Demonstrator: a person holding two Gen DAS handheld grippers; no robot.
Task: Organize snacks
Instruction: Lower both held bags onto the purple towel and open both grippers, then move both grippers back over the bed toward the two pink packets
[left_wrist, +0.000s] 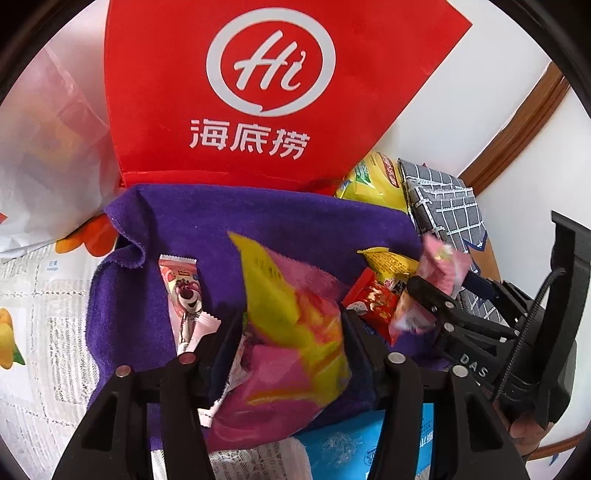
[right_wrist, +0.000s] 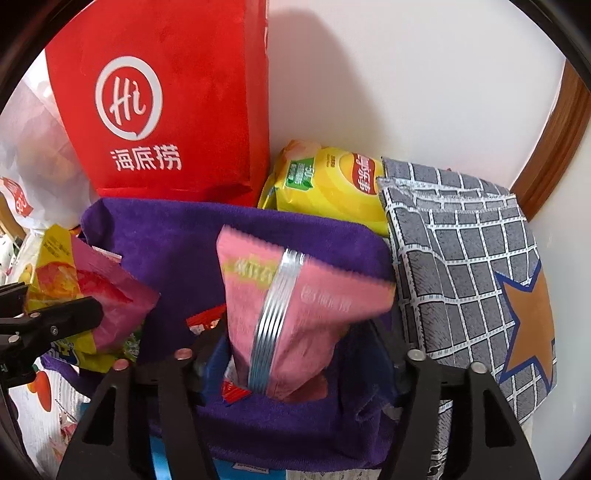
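Observation:
My left gripper (left_wrist: 291, 325) is shut on a pink and yellow snack bag (left_wrist: 291, 314) and holds it over the purple towel (left_wrist: 207, 225). My right gripper (right_wrist: 291, 332) is shut on a pink snack packet (right_wrist: 295, 306) with a silver seam, above the same towel (right_wrist: 177, 243). The right gripper also shows in the left wrist view (left_wrist: 424, 291), at the right. On the towel lie a pink bear wafer packet (left_wrist: 184, 291), a red candy packet (left_wrist: 373, 299) and a yellow packet (left_wrist: 388, 262). The left gripper's bag shows in the right wrist view (right_wrist: 92, 291).
A red tote bag (left_wrist: 229, 92) with a white logo stands against the wall behind the towel. A yellow chips bag (right_wrist: 332, 184) leans beside it. A grey checked cloth bag (right_wrist: 461, 266) with a star sits at the right. A white plastic bag (left_wrist: 48, 155) is left.

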